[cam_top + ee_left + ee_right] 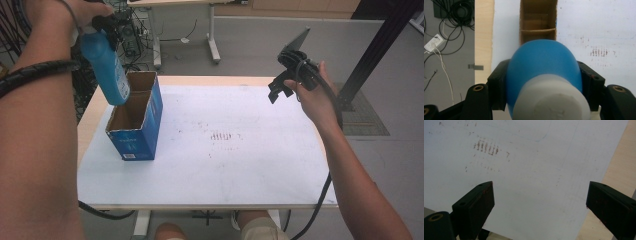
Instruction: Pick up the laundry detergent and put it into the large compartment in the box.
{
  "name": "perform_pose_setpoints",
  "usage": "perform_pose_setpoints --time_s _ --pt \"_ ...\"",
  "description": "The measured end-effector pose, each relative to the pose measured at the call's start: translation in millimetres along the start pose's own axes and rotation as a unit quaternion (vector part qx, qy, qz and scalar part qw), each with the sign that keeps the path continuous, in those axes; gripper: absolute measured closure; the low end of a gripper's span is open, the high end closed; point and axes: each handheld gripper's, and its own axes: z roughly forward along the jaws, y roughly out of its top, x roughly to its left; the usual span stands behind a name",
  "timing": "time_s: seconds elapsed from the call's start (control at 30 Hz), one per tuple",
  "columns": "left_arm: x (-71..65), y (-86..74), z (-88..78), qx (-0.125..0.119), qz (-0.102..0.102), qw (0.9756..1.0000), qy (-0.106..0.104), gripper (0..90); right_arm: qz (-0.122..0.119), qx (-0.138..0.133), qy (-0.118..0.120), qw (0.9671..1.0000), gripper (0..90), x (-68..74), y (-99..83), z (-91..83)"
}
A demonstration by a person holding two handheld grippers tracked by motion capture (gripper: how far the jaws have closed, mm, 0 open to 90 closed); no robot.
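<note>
A blue bottle [107, 67] with a white cap hangs neck-up, its base just above the open top of a blue cardboard box [137, 127] on the table's left side. My left gripper [107, 25] is shut on the bottle near its cap. In the left gripper view the blue bottle [542, 65] sits between both jaws, with its white cap [551, 100] nearest the camera and the box [537, 22] with its cardboard divider below. My right gripper [280, 87] hovers open over the table's right side. In the right gripper view the right gripper [540, 200] has nothing between its jaws.
A white mat [225, 145] with faint brown marks covers the wooden table [210, 80]. Another desk's legs [212, 45] and cables [130, 37] lie on the floor beyond. A black frame post [380, 45] stands at the right.
</note>
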Motion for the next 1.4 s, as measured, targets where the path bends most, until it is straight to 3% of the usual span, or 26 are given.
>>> perform_pose_setpoints --time_s 0.7,1.4 --pt "6.7 9.8 64.5 0.023 0.003 0.9997 -0.005 37.6 0.004 0.006 -0.002 1.0 7.9 0.1 1.4 9.6" --pt "7.5 15.7 109.7 0.051 0.009 0.9986 -0.014 37.6 0.004 0.01 -0.004 0.9999 7.9 -2.5 1.0 15.7"
